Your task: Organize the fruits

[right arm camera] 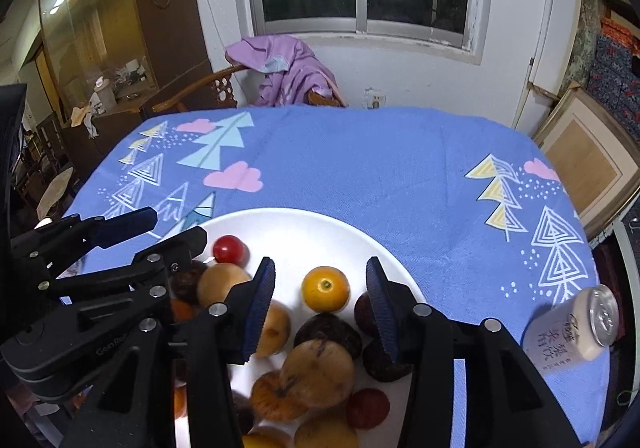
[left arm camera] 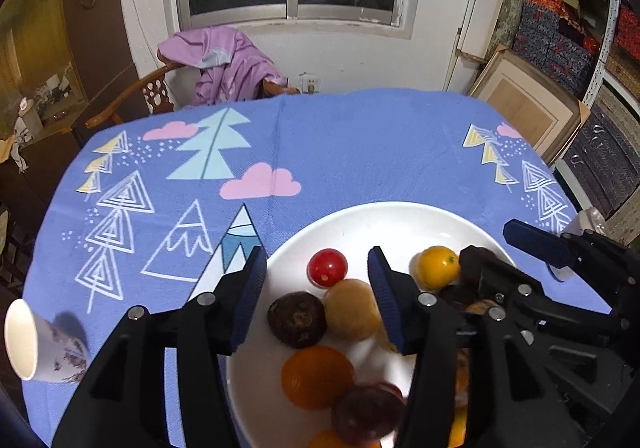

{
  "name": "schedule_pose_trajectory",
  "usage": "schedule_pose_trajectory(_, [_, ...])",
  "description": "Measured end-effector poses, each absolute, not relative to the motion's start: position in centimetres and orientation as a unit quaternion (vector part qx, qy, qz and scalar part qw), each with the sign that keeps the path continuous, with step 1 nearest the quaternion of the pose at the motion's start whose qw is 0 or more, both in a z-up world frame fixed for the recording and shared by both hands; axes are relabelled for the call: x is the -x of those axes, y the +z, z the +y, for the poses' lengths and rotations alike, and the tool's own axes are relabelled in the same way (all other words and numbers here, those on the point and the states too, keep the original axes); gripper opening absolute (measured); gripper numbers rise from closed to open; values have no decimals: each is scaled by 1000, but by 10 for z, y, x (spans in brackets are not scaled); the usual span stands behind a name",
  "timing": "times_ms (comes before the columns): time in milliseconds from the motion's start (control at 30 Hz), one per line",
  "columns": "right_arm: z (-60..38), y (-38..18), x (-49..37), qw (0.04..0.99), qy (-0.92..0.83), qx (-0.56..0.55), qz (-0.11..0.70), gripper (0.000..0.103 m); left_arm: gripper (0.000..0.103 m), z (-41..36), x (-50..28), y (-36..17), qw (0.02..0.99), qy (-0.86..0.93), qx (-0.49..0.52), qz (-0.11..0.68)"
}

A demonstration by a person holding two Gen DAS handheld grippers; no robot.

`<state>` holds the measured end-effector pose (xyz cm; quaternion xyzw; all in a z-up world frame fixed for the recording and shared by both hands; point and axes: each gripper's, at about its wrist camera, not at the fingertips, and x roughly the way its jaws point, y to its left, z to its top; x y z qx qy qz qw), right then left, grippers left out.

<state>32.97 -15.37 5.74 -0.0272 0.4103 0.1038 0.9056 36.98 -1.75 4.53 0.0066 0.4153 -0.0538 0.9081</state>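
Observation:
A white plate (left arm camera: 392, 220) (right arm camera: 288, 224) on the blue tablecloth holds several fruits. In the left wrist view, my left gripper (left arm camera: 318, 268) hovers open over a small red fruit (left arm camera: 327, 267), a tan one (left arm camera: 352, 308) and a dark brown one (left arm camera: 297, 319); its pads touch none of them. An orange fruit (left arm camera: 316, 376) lies nearer. In the right wrist view, my right gripper (right arm camera: 322, 272) is open, and a yellow-orange fruit (right arm camera: 325, 288) lies untouched between its fingers. Tan, brown and red fruits are piled below. Each gripper shows in the other's view (left arm camera: 506, 252) (right arm camera: 160, 234).
A paper cup (left arm camera: 36, 340) lies on its side near the table's left edge. A drinks can (right arm camera: 576, 324) lies at the right edge. A wooden chair with a purple garment (left arm camera: 228, 64) stands behind the table. Stacked boxes line the right wall.

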Motion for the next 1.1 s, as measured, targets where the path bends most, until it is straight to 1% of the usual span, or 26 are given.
schedule_pose_trajectory(33, [-153,63,-322,908,105,28,404,48,54,-16,-360,53,912,-53,-6,408])
schedule_pose_trajectory(100, [-153,76,-303,914,111,26,390,48,60,-13,-343,64,918,-49,-4,394])
schedule_pose_trajectory(133, [-154,82,-291,917,114,23,382,50,64,-12,-332,70,922,-44,-5,385])
schedule_pose_trajectory(233, [-157,97,-261,923,120,12,365,57,66,-10,-296,86,931,-36,-16,362])
schedule_pose_trajectory(300, [-158,107,-234,929,122,10,348,59,68,-10,-270,94,937,-33,-25,348])
schedule_pose_trajectory(367, [-160,116,-206,935,124,9,333,63,73,-10,-241,100,941,-37,-27,336])
schedule_pose_trajectory(500, [-163,120,-162,937,129,6,324,63,75,-9,-182,102,948,-38,-21,314])
schedule_pose_trajectory(633, [-170,113,-122,940,127,-7,315,63,82,-11,-132,94,954,-27,-18,298])
schedule_pose_trajectory(700, [-175,105,-105,942,124,-16,311,63,83,-14,-107,85,957,-19,-24,289])
schedule_pose_trajectory(733, [-177,100,-97,942,123,-22,310,64,86,-15,-95,79,958,-16,-28,284])
schedule_pose_trajectory(767, [-180,92,-89,943,120,-29,309,64,91,-16,-87,75,959,-13,-30,281])
schedule_pose_trajectory(800, [-182,86,-83,944,118,-33,308,64,92,-16,-77,68,960,-10,-30,278])
schedule_pose_trajectory(967, [-187,49,-57,953,86,-24,288,70,94,-26,-54,31,958,-7,-46,283])
schedule_pose_trajectory(1100, [-191,35,-47,954,79,-13,289,74,96,-31,-54,14,953,-20,-61,296])
